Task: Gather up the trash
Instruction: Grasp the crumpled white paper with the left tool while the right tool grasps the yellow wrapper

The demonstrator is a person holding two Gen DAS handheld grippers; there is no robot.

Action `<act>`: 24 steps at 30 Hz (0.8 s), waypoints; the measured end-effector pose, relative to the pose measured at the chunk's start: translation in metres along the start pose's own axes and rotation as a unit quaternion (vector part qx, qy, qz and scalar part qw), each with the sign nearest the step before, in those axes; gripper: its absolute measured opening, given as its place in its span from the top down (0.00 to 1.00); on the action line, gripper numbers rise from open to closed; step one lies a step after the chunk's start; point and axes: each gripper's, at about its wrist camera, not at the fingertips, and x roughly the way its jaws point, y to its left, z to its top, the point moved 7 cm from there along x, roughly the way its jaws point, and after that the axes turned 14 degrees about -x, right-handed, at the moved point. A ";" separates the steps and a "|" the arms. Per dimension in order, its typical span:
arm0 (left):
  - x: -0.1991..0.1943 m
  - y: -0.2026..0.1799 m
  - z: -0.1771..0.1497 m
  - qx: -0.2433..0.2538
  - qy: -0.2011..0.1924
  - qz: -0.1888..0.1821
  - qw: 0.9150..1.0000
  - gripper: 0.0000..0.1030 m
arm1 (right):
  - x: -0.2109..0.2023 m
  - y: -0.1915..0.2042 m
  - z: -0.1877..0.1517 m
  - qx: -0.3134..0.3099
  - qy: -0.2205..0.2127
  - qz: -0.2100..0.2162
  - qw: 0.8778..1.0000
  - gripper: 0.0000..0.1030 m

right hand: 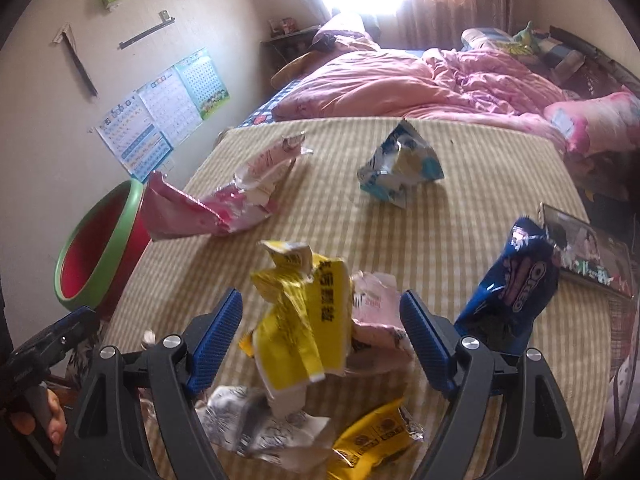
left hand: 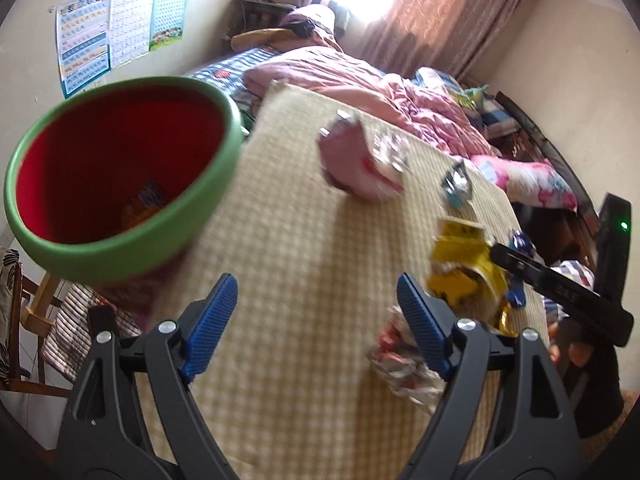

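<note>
A: Spread over a yellow-and-cream checked mat [right hand: 460,232] on the bed: crumpled snack wrappers. Nearest the right gripper [right hand: 322,334], a crinkled yellow foil wrapper with black print [right hand: 308,316], standing up between the blue pads but not pinched; jaws wide and empty.

B: And the rest of the litter?

A: Behind the yellow one, a pale pink crumpled packet [right hand: 376,320]. Lower down, a grey-white scrunched wrapper [right hand: 256,424] and a flat yellow sachet [right hand: 372,440]. To the right, a dark blue Oreo packet [right hand: 516,292] propped upright. Farther back, a pink-and-white torn bag [right hand: 224,200] and a blue-and-white puffed bag [right hand: 400,168], well apart.

B: Left side?

A: Left gripper [left hand: 316,326] also spread wide, nothing between the pads, hovering over bare mat. Just beside its right pad, a crumpled red-and-silver wrapper [left hand: 396,356].

B: Somewhere to drop it all?

A: A round bin, green rim and red inside [left hand: 120,248], at the mat's left edge, with some wrapper already at its bottom, blurred.
</note>
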 end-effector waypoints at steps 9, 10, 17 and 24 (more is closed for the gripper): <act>0.010 -0.043 -0.037 0.008 0.026 -0.019 0.999 0.21 | 0.000 0.010 0.000 -0.029 0.000 0.045 0.999 0.24; 0.011 -0.044 -0.039 0.008 0.029 -0.019 0.999 0.20 | 0.000 0.010 0.000 -0.034 0.000 0.048 0.998 0.24; 0.035 -0.047 -0.055 -0.005 0.061 -0.001 0.998 0.18 | 0.012 0.011 0.001 -0.049 0.017 0.070 0.996 0.37; 0.052 -0.044 -0.066 -0.011 0.091 0.016 0.996 0.28 | 0.011 0.022 0.005 -0.069 0.017 0.089 0.994 0.49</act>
